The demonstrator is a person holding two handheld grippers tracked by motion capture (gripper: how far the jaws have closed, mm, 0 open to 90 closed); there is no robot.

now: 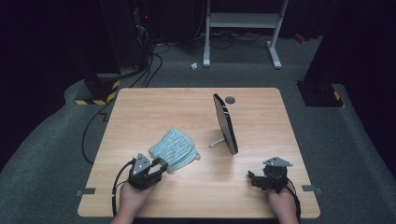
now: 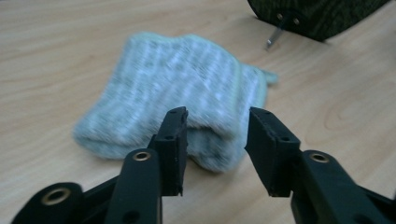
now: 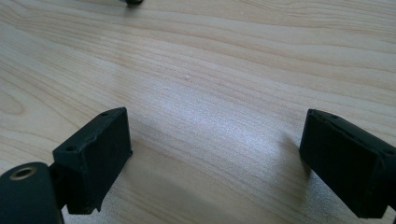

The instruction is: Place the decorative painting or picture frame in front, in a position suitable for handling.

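Note:
A folded pale blue-green cloth [image 1: 173, 149] lies on the wooden table [image 1: 140, 112], left of centre. My left gripper [image 1: 161, 165] sits at the cloth's near corner. In the left gripper view its jaws [image 2: 217, 126] stand apart on either side of that corner of the cloth [image 2: 177, 88], and the pads do not press on it. A dark round disc on a thin metal stand [image 1: 225, 123] is upright near the middle, its edge also in the left gripper view [image 2: 317, 16]. My right gripper [image 1: 252, 177] rests low at the front right, jaws wide open [image 3: 215, 135] over bare wood.
A small grey round piece [image 1: 229, 99] lies near the table's far edge behind the disc. On the floor beyond are black cables [image 1: 149, 70], a white metal frame [image 1: 243, 21] and a black-and-yellow striped base [image 1: 95, 93].

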